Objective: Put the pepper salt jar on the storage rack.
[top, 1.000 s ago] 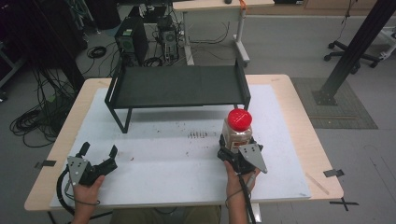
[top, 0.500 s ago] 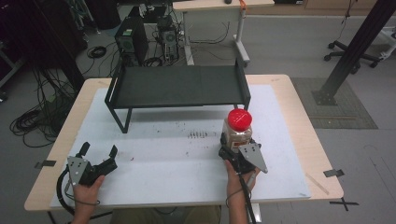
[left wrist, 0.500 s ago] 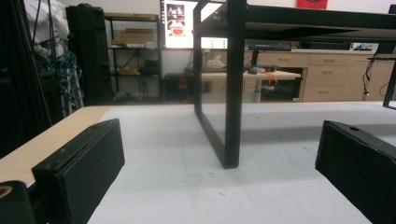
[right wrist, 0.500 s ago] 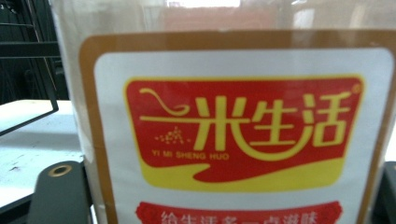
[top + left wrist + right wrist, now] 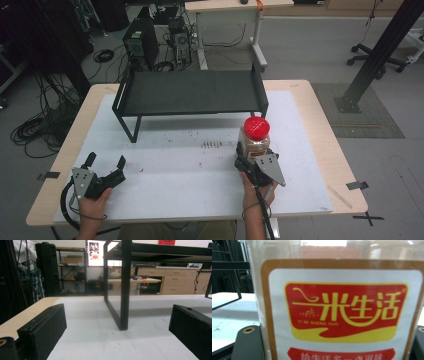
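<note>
Here the right gripper [image 5: 248, 159] has just been closing — clamped on the upright jar [image 5: 255, 137].

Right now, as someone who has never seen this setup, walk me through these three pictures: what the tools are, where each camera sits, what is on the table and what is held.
A person at a table holds a two-jaw gripper in each hand. The high view looks down from above. On the white-topped table stand a black metal shelf rack and a clear, red-lidded jar. Each gripper carries its own camera. The left gripper rests open, facing the rack's leg. The right gripper has just been closing; its view shows the jar's red-and-yellow label between its jaws, so it grips the jar.
</note>
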The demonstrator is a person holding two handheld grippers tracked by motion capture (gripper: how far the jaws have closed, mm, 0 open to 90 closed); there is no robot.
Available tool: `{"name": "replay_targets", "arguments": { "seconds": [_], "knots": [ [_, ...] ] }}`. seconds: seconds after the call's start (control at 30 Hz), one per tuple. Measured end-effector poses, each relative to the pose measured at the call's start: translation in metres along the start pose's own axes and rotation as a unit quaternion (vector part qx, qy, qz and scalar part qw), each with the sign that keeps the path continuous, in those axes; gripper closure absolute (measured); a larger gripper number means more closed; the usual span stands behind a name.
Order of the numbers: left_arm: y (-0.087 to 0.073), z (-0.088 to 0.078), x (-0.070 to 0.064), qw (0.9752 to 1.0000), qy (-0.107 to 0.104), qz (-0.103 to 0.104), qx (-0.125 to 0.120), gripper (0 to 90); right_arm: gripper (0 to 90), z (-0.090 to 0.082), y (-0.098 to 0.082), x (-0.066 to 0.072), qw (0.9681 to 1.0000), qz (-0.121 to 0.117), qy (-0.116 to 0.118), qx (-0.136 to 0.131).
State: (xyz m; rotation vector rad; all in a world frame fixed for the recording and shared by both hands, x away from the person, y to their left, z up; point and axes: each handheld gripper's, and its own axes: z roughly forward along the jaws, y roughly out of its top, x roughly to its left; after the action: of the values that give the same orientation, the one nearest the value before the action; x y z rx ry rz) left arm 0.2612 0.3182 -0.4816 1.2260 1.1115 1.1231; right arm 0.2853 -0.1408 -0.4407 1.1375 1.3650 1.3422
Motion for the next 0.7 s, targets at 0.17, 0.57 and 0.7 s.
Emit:
{"name": "replay_targets", "arguments": {
  "seconds": [0.17, 0.57, 0.7],
  "knots": [
    [0.000, 0.000, 0.000, 1.0000, 0.000, 0.000, 0.000, 1.6, 24.7, 0.000, 0.001, 0.000, 1.0000, -0.003, -0.001, 0.001],
    [0.000, 0.000, 0.000, 1.0000, 0.001, 0.000, 0.000, 1.6, 25.1, -0.003, 0.012, 0.001, 0.9998, -0.014, 0.008, 0.007],
    [0.000, 0.000, 0.000, 1.0000, 0.000, 0.000, 0.000, 1.6, 25.1, -0.004, 0.019, 0.002, 0.9997, -0.018, 0.010, 0.009]
  ]
}}
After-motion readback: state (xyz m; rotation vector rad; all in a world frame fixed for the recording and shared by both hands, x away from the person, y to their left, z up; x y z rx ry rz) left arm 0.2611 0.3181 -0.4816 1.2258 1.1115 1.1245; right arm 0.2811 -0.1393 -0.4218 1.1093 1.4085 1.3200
